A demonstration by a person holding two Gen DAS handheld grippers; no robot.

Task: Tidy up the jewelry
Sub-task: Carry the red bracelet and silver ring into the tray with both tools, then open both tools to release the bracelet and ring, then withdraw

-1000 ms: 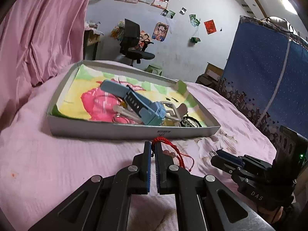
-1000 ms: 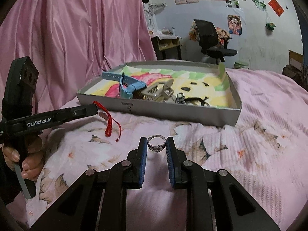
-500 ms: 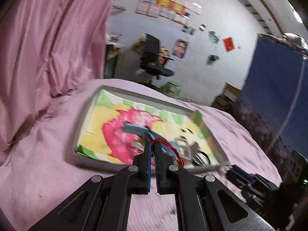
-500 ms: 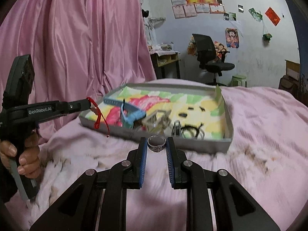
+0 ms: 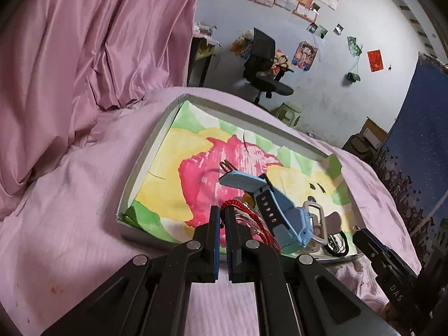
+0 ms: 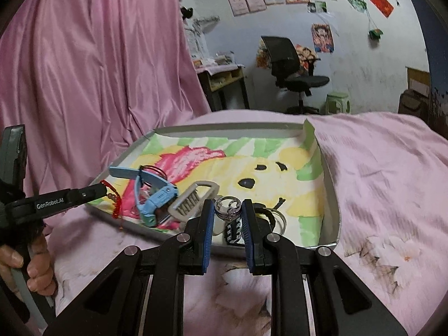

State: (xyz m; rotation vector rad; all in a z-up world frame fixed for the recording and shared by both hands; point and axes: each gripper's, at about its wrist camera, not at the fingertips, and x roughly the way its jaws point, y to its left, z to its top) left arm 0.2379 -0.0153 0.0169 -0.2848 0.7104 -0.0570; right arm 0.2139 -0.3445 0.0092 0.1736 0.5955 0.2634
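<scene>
Left gripper [image 5: 222, 214] is clamping the red bracelet [image 5: 252, 218] over the tray's [image 5: 145, 159] near edge, beside the blue watch [image 5: 282, 212]. Right gripper [image 6: 228, 212] is pinching a silver ring [image 6: 227, 210] (jaws tight on it) above the tray's near edge on the pink bed [image 6: 392, 173].

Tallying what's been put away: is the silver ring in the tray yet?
Not yet. The silver ring is pinched between the right claw pads, held above the tray near its front edge, not resting inside.
</scene>
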